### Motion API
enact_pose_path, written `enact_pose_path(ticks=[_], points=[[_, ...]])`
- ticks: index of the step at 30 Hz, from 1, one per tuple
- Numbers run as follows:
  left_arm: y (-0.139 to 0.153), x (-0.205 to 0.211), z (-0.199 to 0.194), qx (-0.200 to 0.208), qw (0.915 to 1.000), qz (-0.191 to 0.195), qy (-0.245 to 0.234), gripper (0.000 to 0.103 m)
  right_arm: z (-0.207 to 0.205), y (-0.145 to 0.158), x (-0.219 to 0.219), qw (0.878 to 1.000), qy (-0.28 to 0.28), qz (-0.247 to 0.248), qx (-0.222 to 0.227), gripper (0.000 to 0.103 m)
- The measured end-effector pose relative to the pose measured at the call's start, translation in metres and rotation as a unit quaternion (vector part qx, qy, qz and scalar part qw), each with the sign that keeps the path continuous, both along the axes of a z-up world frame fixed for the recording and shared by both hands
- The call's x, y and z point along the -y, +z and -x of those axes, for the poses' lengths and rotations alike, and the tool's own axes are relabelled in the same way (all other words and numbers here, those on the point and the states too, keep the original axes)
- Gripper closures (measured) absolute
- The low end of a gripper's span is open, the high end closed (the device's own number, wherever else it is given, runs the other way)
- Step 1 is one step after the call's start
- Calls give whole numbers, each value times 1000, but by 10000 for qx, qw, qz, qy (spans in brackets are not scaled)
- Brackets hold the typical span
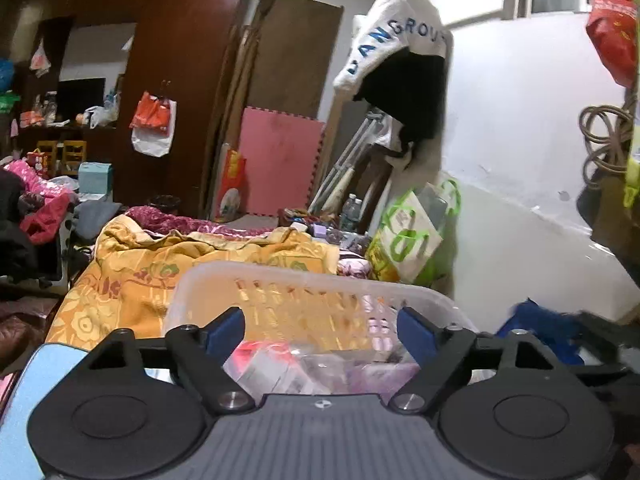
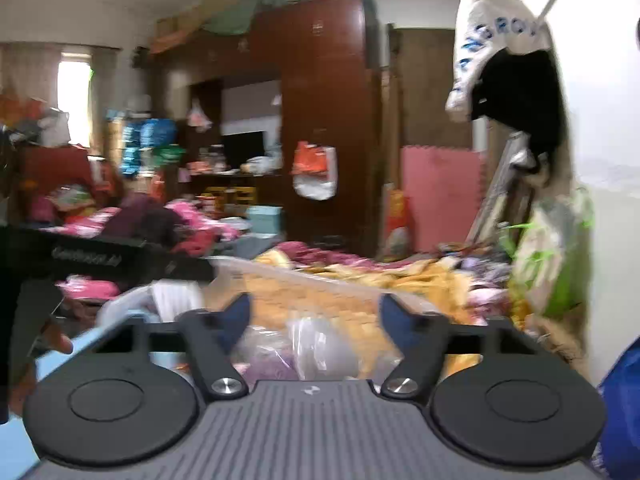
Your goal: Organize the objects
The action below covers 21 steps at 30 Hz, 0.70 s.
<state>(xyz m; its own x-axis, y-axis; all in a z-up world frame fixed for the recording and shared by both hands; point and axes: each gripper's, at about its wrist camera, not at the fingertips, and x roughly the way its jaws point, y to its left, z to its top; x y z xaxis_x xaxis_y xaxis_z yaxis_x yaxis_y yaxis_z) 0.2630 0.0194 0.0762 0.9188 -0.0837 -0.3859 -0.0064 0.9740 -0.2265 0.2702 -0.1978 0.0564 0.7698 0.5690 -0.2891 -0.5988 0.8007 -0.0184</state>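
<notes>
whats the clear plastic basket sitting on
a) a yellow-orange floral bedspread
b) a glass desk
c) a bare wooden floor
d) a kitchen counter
a: in the left wrist view the clear plastic basket, with plastic-wrapped items inside, rests on the yellow-orange floral bedspread, which shows through its slotted wall.

Dim indoor light, window (image 2: 74, 92) glare, motion blur, fisheye-warped edges.

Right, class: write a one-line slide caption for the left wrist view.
Open left tongs hover above a clear plastic basket of packets on an orange floral bedspread.
</notes>
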Motion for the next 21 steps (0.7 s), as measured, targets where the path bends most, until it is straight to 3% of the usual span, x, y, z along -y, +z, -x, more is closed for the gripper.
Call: enact_pose_path(ticks=[3, 6, 9, 11, 14, 17, 21], points=[[-6, -7, 14, 273, 9994, -157, 146, 2, 7, -1, 10, 9998, 78, -111, -132, 0], [-5, -12, 30, 271, 9988, -305, 261, 0, 22, 2, 21, 9998, -56, -117, -141, 0], [-7, -14, 50, 372, 9984, -423, 7, 0, 32, 0, 21, 9986, -421, -10, -331, 0], [-12, -8, 63, 261, 9974, -672, -25, 0, 44, -7, 27, 9977, -660, -111, -99, 0], [-16, 0, 72, 202, 9951, -965, 61, 0, 46, -9, 29, 9960, -812, 40, -363, 0], [-11, 4, 71, 98, 9950, -993, -17, 0, 35, -7, 27, 9948, -796, 276, -577, 0], [-6, 9, 73, 38, 9947, -1023, 12, 0, 30, -6, 30, 9940, -908, 82, -599, 0]])
